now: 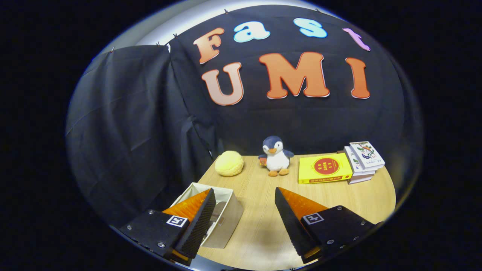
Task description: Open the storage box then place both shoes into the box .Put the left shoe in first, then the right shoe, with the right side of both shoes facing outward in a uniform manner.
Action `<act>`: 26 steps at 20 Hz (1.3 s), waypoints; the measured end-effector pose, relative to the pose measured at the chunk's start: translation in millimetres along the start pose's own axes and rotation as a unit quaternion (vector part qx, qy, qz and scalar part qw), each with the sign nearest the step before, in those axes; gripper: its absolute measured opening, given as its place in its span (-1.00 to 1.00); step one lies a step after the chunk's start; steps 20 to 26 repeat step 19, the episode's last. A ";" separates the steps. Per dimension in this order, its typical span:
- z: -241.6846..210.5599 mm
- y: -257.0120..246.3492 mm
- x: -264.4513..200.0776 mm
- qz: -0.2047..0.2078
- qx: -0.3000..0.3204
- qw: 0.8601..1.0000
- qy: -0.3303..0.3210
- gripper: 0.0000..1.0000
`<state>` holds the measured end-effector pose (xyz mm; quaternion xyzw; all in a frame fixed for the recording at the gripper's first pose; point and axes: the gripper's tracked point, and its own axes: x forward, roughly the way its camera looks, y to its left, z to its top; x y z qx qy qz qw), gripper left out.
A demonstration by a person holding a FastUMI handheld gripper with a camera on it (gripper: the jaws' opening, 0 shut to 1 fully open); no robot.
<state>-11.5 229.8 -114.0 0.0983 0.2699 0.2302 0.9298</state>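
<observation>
My gripper (244,197) hangs open above the wooden table (263,233), with nothing between its fingers. A white fabric storage box (229,214) stands on the table at the left, partly behind my left finger (199,222). Its top is open, and something dark shows inside behind the finger; I cannot tell what it is. My right finger (292,222) is over bare wood.
Along the back of the table sit a yellow round plush (229,163), a penguin toy (276,156), a yellow book (324,168) and a stack of books (363,160). Black cloth walls close the back and the left side.
</observation>
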 end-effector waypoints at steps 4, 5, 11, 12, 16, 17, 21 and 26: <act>38.0 -33.1 -42.6 -0.010 0.010 0.997 -0.075 0.94; 46.3 -41.9 -50.7 -0.013 0.017 0.996 -0.092 0.95; 92.0 -97.4 -94.2 -0.058 -0.018 0.980 -0.187 0.97; 98.1 -105.5 -103.3 -0.067 -0.025 0.977 -0.202 0.97; 116.6 -131.8 -132.5 -0.089 -0.048 0.962 -0.253 0.96; 122.3 -135.9 -139.4 -0.091 -0.053 0.958 -0.267 0.96; 131.0 -139.6 -150.3 -0.094 -0.064 0.949 -0.295 0.96; 131.0 -139.6 -150.3 -0.094 -0.064 0.949 -0.295 0.96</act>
